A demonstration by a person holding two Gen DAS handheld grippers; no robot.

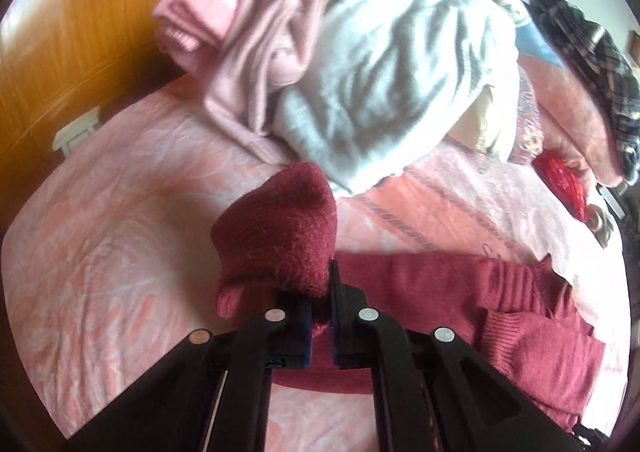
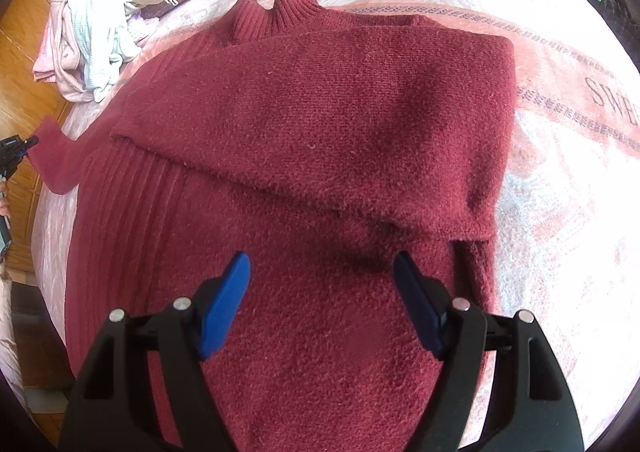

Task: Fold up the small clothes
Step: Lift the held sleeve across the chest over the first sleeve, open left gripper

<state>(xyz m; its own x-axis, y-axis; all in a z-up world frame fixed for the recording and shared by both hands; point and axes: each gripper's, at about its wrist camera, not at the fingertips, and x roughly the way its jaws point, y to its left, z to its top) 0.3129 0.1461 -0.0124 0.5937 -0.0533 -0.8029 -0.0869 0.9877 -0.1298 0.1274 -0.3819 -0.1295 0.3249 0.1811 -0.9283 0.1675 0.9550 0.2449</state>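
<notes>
A dark red knitted sweater [image 2: 320,139] lies flat on the pink bed, collar at the far end, one sleeve folded across its body. My left gripper [image 1: 320,292] is shut on the cuff of the other sleeve [image 1: 280,228] and holds it raised off the bed, left of the sweater's body [image 1: 460,292]. In the right wrist view that sleeve [image 2: 56,159] stretches out to the left, with the left gripper [image 2: 30,141] at its end. My right gripper [image 2: 322,268] is open and empty, hovering above the sweater's lower middle.
A pile of pink and white clothes [image 1: 320,51] lies on the bed's far side; it also shows in the right wrist view [image 2: 92,31]. A red item [image 1: 564,175] and plaid cloth [image 1: 592,51] lie right. The wooden floor [image 1: 80,31] and a white stool [image 1: 76,133] are left.
</notes>
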